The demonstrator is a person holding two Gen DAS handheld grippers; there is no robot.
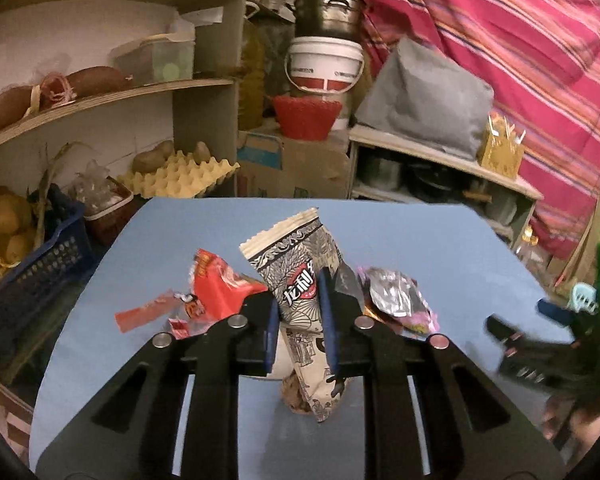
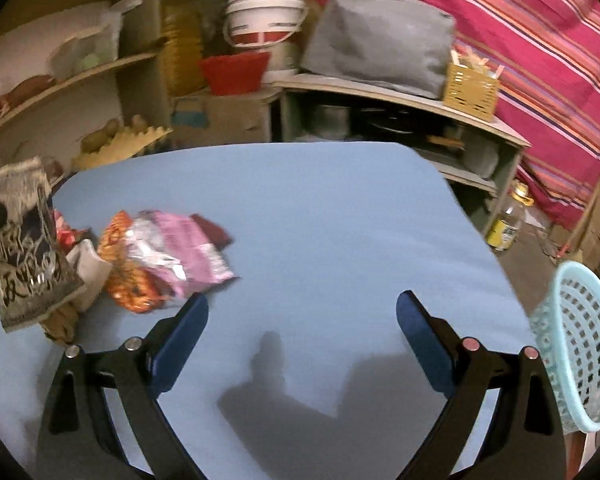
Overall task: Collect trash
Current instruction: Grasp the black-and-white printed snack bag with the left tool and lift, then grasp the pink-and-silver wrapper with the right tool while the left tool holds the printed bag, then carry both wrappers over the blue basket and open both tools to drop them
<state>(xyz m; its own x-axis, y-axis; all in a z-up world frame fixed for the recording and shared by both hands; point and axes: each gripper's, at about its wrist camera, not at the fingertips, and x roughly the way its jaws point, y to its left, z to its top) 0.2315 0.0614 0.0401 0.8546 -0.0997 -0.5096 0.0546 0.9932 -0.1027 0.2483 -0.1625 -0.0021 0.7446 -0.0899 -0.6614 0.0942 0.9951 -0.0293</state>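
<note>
My left claw (image 1: pixel 298 322) pinching black-and-white snack bag (image 1: pixel 300 280), lifted clear of desk (image 1: pixel 440 240); right claw (image 2: pixel 302 332) spread, empty, basket (image 2: pixel 572 356) just right of it. Risk: crinkly film sliding free mid-carry

In the left wrist view we see the patterned snack bag (image 1: pixel 300 300) at the centre of the frame, between the fingers of the left tool (image 1: pixel 299 332), above the surface (image 1: pixel 440 248). The torn wrapper (image 1: pixel 216 292) lies to its left, the foil wrapper (image 1: pixel 396 296) to its right. In the right wrist view the basket (image 2: pixel 572 352) is at the right edge.
</note>
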